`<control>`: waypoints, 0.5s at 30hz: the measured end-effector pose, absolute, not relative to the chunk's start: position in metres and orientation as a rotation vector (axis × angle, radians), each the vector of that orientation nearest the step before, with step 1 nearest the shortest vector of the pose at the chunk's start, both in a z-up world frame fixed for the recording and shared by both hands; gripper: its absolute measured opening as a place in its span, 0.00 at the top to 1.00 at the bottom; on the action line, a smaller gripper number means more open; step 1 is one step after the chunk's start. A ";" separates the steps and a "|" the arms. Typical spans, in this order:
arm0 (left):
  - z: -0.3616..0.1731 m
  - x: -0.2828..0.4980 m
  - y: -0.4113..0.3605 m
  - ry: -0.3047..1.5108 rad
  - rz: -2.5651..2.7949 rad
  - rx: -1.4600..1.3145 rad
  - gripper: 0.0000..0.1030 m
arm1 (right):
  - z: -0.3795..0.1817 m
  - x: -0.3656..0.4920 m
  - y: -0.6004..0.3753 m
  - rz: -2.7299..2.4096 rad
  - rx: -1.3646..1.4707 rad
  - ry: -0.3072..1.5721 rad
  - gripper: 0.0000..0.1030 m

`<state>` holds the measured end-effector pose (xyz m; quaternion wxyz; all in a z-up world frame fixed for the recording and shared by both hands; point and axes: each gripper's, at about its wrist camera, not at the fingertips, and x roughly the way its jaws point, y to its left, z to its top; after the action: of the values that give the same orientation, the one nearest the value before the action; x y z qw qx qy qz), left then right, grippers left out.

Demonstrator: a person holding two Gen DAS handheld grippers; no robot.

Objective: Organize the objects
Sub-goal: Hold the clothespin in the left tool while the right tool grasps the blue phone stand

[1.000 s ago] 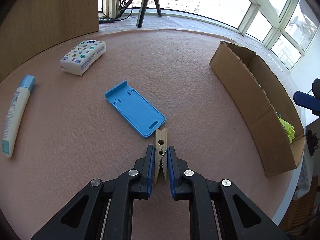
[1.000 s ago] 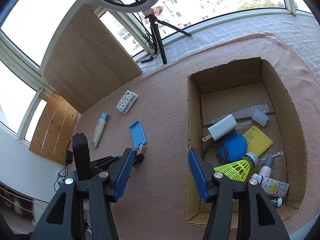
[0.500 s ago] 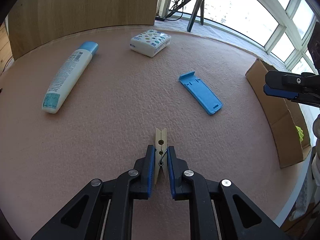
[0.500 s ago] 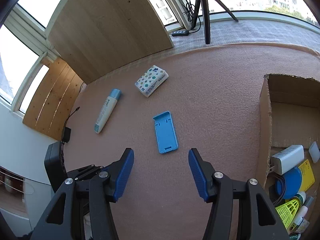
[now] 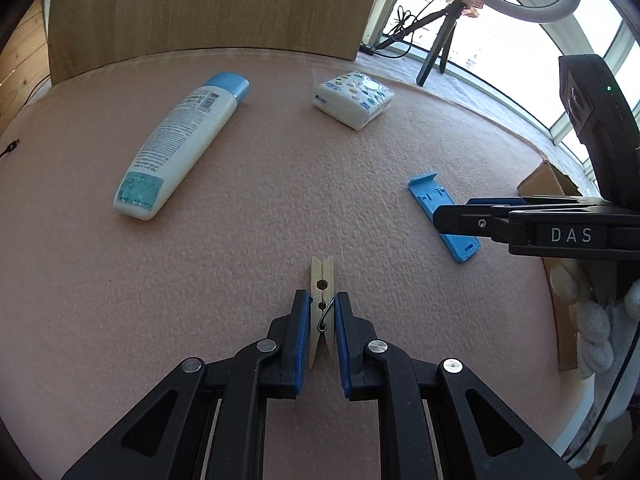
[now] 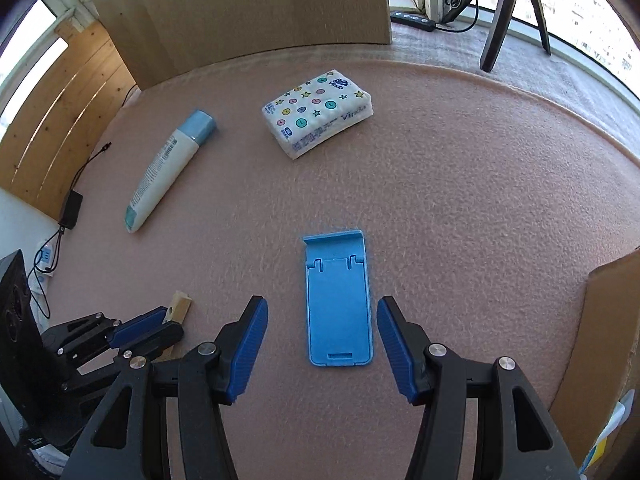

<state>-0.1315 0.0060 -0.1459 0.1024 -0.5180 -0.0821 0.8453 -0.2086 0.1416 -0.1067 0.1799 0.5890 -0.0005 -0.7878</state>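
Left hand-held gripper (image 5: 322, 320) pinches a clothespin (image 5: 322, 294); right hand-held gripper (image 6: 322, 334) gapes over pink felt (image 6: 460, 200).

Your table (image 6: 460, 184) wears a pink felt-like cover. Lying flat on it you have a white tube with a blue cap (image 6: 166, 170), a patterned tissue pack (image 6: 318, 112) near it, and a blue plastic stand (image 6: 338, 302) — all apart from one another. A cardboard box (image 6: 600, 340) sits at the right edge.
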 end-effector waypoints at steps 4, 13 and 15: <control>-0.145 -0.135 0.002 -0.278 2.494 -1.530 0.87 | -0.116 -0.213 0.131 -2.240 1.686 0.106 0.49; -0.143 -0.158 0.012 -0.286 2.487 -1.518 0.87 | -0.116 -0.213 0.129 -2.270 1.682 0.208 0.61; -0.142 -0.159 0.016 -0.282 2.482 -1.516 0.87 | -0.116 -0.212 0.128 -2.271 1.680 0.218 0.68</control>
<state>-0.1593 0.0158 -0.1424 0.1096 -0.5155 -0.0960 0.8444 -0.2124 0.1279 -0.1158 0.1536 0.5860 0.0761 -0.7920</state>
